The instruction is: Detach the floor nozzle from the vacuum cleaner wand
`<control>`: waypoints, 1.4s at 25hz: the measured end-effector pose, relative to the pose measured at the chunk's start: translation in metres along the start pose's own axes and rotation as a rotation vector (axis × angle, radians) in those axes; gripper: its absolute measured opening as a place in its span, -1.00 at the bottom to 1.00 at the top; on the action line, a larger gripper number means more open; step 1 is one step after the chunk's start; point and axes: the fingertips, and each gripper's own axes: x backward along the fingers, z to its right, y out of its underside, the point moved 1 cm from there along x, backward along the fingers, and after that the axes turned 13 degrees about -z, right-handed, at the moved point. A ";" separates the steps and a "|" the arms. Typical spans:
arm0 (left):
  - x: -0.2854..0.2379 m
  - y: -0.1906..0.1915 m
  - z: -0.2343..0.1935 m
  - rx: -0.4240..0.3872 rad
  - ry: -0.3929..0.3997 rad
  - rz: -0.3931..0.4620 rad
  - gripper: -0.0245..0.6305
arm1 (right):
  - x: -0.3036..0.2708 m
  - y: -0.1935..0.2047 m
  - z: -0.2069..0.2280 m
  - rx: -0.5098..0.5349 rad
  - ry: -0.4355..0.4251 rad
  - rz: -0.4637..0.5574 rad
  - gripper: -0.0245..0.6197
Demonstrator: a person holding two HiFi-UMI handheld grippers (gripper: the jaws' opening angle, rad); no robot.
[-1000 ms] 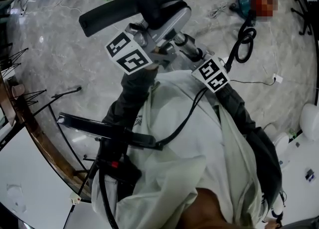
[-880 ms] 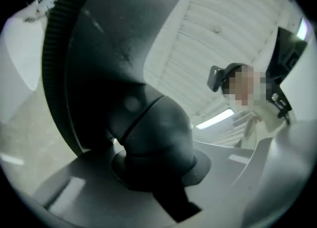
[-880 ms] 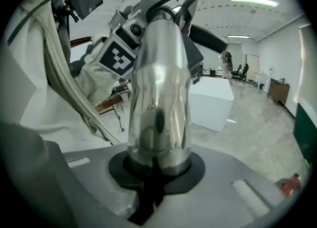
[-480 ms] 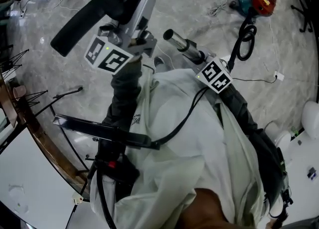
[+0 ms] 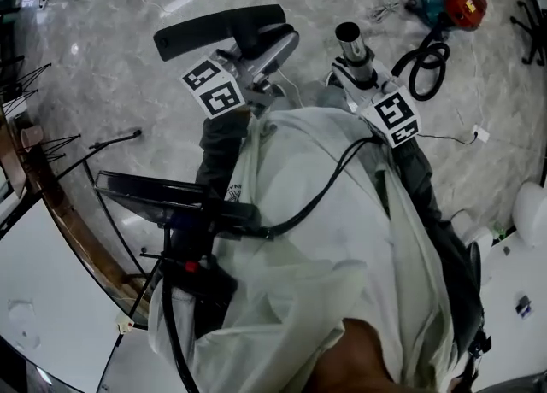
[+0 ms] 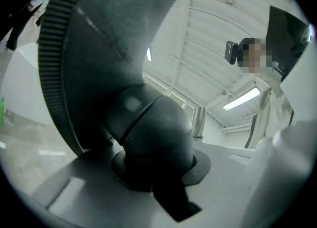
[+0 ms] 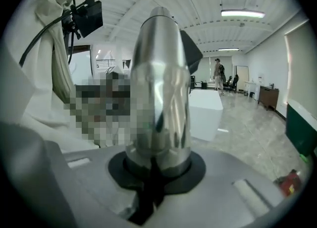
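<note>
Separation looking done: left gripper (image 6: 153, 182) is clamping the floor nozzle (image 5: 218, 28) at its neck, right gripper (image 7: 151, 182) is clamping the wand (image 5: 352, 41), parts hanging apart over the floor (image 5: 102, 67). Next: probably setting the nozzle down.

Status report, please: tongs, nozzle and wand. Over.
Left tongs shut on floor nozzle neck. Right tongs shut on wand. Nozzle off wand, held apart. Nothing between them.

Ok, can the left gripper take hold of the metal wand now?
Probably not: the left gripper is shut on the floor nozzle, so its jaws are taken. The wand stands apart, clamped in the right gripper.
</note>
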 end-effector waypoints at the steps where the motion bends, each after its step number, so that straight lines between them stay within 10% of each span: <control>1: 0.001 0.009 0.001 0.030 0.004 0.003 -0.70 | 0.001 -0.001 0.001 -0.007 0.008 0.008 -0.80; 35: 0.009 0.019 0.017 0.167 0.125 0.168 -0.70 | -0.015 0.003 -0.019 0.007 0.056 -0.004 -0.80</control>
